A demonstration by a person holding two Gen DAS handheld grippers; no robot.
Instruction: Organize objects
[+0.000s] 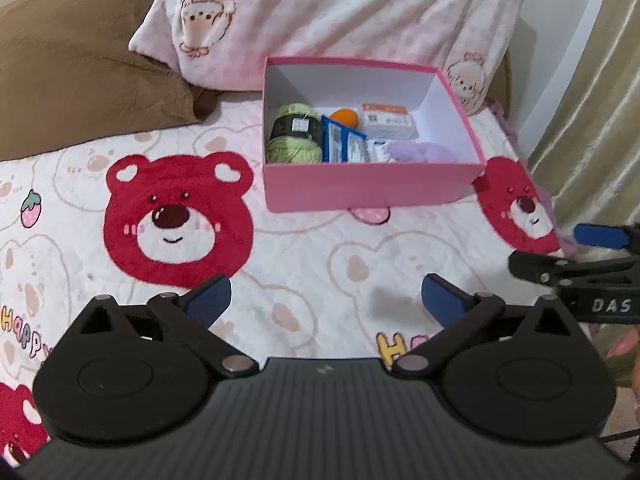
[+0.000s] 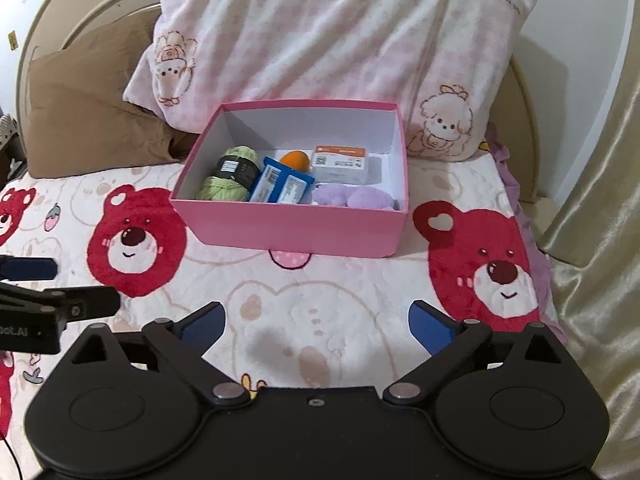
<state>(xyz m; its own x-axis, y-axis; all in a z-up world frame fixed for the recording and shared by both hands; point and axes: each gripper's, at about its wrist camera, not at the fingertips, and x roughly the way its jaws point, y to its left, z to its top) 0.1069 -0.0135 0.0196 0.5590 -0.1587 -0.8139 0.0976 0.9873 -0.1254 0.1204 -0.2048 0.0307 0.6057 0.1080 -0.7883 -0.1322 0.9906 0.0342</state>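
Observation:
A pink box with white inner walls stands open on the bed near the pillows. Inside lie a green yarn ball, blue packets, an orange ball, a white-and-orange carton and a purple plush thing. My left gripper hangs open over the blanket in front of the box, nothing between its blue pads. My right gripper is likewise open and empty; part of it shows at the left wrist view's right edge.
The bed is covered by a white blanket printed with red bear faces. A pink-patterned pillow and a brown pillow lie behind the box. A gold curtain hangs at the right.

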